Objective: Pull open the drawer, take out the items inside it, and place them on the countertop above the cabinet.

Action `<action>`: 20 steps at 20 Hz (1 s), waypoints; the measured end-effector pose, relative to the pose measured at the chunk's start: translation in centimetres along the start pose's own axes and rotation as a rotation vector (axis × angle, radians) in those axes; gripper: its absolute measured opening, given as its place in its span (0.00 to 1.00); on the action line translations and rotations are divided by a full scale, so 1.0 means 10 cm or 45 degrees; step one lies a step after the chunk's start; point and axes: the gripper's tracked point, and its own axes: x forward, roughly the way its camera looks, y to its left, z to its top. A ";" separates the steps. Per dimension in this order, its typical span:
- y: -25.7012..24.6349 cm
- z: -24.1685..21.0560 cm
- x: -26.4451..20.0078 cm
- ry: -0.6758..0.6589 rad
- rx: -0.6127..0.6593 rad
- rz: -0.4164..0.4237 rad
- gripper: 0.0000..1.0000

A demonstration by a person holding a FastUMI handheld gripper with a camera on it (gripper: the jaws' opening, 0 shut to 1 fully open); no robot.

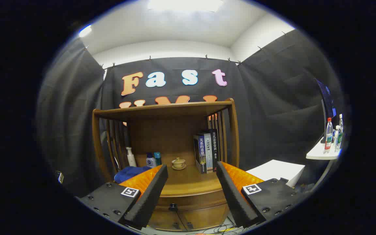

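A: What's in frame, big to small?

B: Wooden cabinet (165,156) fills the center w/ a slatted shelf over its counter (188,184). On the counter: books (206,150) right of center, blue cloth (130,173) lower left, pump bottle (131,157) and two small bottles beside it, little lidded cup (178,163) mid. Below the counter edge sits the drawer (191,201), closed, its dark knob (173,206) at lower center of the frame.

A: And the hand-held gripper?

B: Hand-held gripper (192,192) is spread wide, holding nothing, touching nothing. Black pads (148,195) frame the counter front; the knob sits low between them, a bit left of the midline.

A: So step in hand?

B: Approach, I'd say. Drawer not yet pulled, items inside can't be seen.

A: How to do it well?

B: Drop lower and shift slightly left so the knob centers between the pads, go in level, close on the knob itself, then pull straight back, no twist. The knob's small, so an off-center grip prob slips. Also watch the cables (217,230) on the floor at bottom of frame.
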 end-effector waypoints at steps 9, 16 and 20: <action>0.00 -0.10 0.07 0.009 -0.007 0.010 0.99; 0.03 -0.19 0.11 0.019 -0.007 0.016 1.00; 0.14 -0.31 0.20 0.006 -0.022 0.043 1.00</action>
